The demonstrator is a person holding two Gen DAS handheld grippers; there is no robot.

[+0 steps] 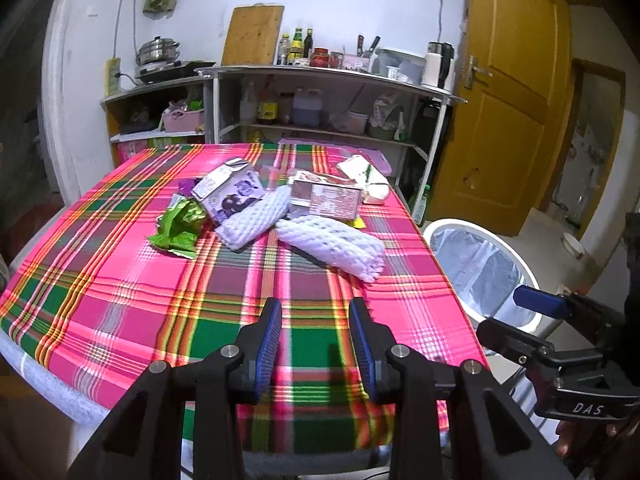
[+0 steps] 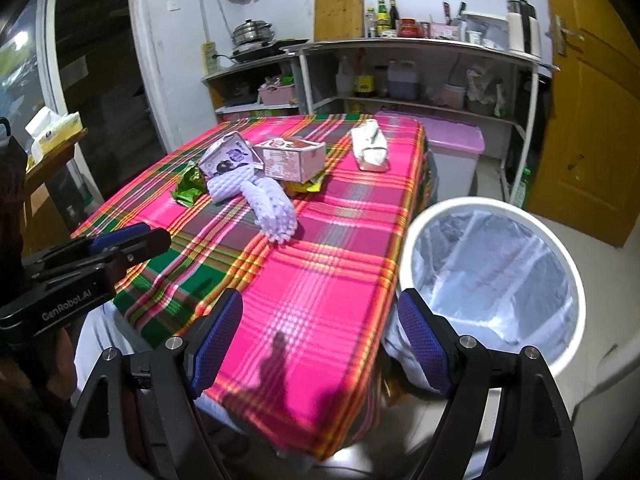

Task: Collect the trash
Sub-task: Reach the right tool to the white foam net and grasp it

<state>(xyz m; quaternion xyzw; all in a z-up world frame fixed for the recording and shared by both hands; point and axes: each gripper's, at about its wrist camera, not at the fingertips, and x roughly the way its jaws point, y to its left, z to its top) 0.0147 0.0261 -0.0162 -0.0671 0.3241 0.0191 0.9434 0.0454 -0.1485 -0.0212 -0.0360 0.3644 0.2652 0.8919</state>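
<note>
Both the left hand-held gripper (image 1: 316,336) and right hand-held gripper (image 2: 320,344) hung open and empty; the foam netting (image 1: 332,246) looked light and squashy, best pinched mid-length.

Both views are bright and evenly lit by indoor light from above, with strongly saturated colours on the checked cloth (image 1: 120,264) covering the surface. In the right wrist view a soft dark shadow (image 2: 276,364) falls on the cloth near its front edge. The plastic liner of the bin (image 2: 492,264) shows pale streaks of glare. Fisheye distortion bends the door (image 1: 508,92) and the shelves (image 1: 320,76) towards the edges, and the corners go black. The cloth nearest each camera is slightly smeared, while the middle of each picture stays fairly sharp.
</note>
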